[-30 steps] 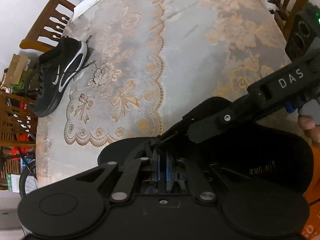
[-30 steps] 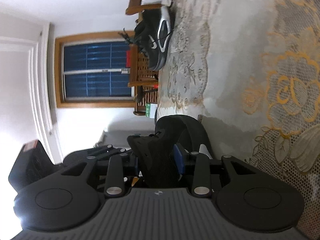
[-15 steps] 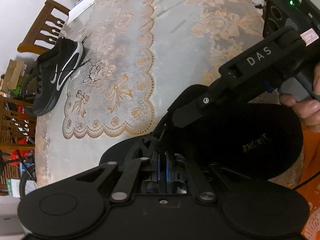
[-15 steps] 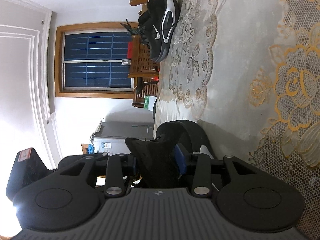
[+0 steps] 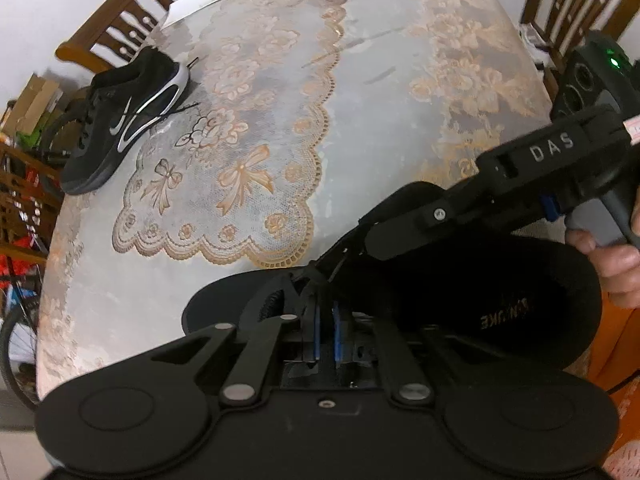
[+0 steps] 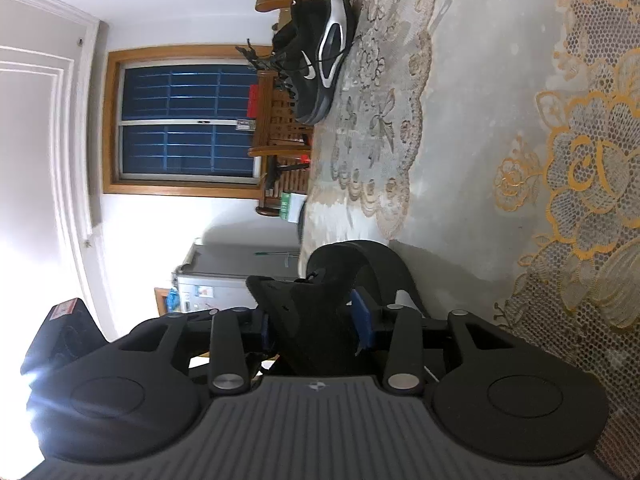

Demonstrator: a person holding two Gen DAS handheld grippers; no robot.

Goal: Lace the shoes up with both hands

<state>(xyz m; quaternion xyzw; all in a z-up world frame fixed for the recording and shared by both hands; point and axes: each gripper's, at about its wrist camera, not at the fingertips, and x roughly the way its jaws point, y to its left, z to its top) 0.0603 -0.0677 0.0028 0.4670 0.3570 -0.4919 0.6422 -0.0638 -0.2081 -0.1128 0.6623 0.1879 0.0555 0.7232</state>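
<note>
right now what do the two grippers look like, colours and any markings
Both are matte black handheld tools with round discs at the base, silver pivot pins on the linkage arms and blue finger pads. The left gripper is black all over. The right gripper has a ribbed grey top plate with a small emblem; in the left view it shows white letters DAS, a grey trigger and a red and white sticker.

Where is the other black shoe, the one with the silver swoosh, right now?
The black shoe with the silver swoosh sits untouched at the far left edge of the table in the left wrist view, beside a wooden chair, well away from both grippers.
</note>
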